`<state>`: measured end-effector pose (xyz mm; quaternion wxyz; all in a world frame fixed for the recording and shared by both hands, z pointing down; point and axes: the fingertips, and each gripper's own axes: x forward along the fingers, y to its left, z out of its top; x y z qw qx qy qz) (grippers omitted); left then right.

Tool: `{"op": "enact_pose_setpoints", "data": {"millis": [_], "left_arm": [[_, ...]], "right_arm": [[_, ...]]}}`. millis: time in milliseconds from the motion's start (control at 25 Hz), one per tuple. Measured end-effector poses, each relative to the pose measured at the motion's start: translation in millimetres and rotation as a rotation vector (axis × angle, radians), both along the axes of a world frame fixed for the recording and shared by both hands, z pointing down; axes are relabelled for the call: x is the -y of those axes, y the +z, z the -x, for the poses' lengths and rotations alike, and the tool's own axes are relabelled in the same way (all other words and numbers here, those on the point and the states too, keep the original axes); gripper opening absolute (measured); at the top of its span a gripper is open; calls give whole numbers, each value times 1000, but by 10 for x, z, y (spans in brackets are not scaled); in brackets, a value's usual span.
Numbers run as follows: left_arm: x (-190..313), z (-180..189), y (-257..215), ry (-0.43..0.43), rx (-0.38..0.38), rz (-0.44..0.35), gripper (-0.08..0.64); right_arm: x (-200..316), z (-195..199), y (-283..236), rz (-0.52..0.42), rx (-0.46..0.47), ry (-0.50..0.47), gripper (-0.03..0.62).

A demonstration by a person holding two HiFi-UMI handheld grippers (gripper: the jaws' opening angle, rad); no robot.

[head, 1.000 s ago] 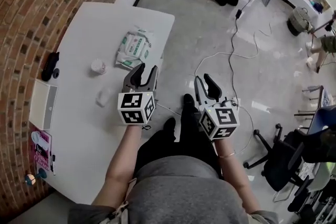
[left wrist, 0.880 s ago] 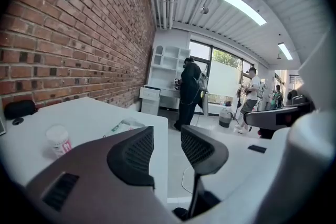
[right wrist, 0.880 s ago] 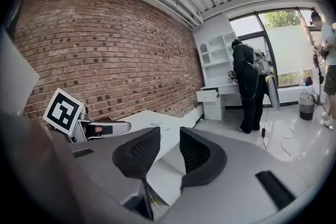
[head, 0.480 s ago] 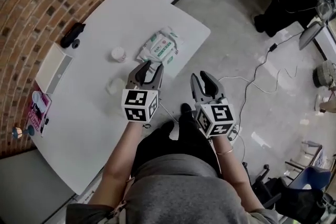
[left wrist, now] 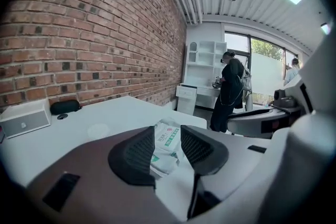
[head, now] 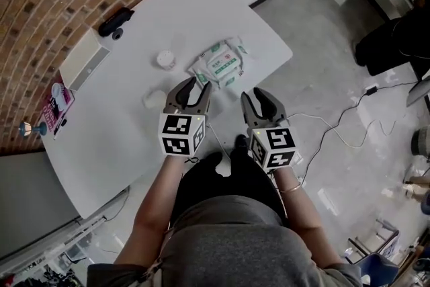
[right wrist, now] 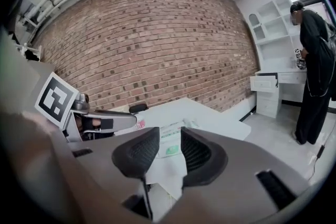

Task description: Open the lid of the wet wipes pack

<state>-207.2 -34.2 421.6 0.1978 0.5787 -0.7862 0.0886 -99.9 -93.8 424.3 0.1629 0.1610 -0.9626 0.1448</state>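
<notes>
Hovering both tongs short of the target, you've got nothing gripped. Far left on the bench (head: 107, 138) sit a white box (head: 86, 61) and a small round tub (head: 165, 60), both well clear of the job.

Your left tongs (head: 197, 85) stand partly open and empty, with the tips just beside the near edge of the wet wipes pack (head: 220, 62). Through the gap in the left gripper view you can see the pack lying ahead of the pads, not between them.

The pack lies flat on the bench near its right-hand edge, printed face up. Expect it to be light, soft and crinkly, so it'll likely slide or buckle if you tug at it unsupported. I can't pick out the lid from here; it's probably on that printed top face. My call is to pin the body near one end with one pair of tongs and nip only the free lip of the lid with the other.

Your right tongs (head: 259, 99) have just been opening. They're fairly wide now, nothing sits between the pads, and they're a touch further back from the pack.

Both forearms reach forward side by side, with the tongs aimed ahead and dipped slightly towards the bench.
</notes>
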Motion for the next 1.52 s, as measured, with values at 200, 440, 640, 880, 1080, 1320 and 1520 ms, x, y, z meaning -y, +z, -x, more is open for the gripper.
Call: {"op": "enact_pose_setpoints", "data": {"millis": [200,440,640,880,1080,1320,1520], "left_arm": [[-5,6,66,-82,-9,17,164],[-29,25,116,-146,21,68,164],[-30,51,157,-170,54,131,164],[66,20,194,-154,71,185,164],[199,27,204,-86,127,250,164],[352,38,283,19,193,320,164],[417,51,353,88,197,356,164]], "right_arm": [[88,89,72,-3,-10,-79,135],[168,225,260,-22,-55,-165,150],[153,399,363,-40,-72,-243,156],[149,527,503,-53,-97,-294,177],[120,610,657,-78,-143,-302,189],[111,701,805,-119,-175,-284,189],[98,749,916,-155,-216,-283,190]]}}
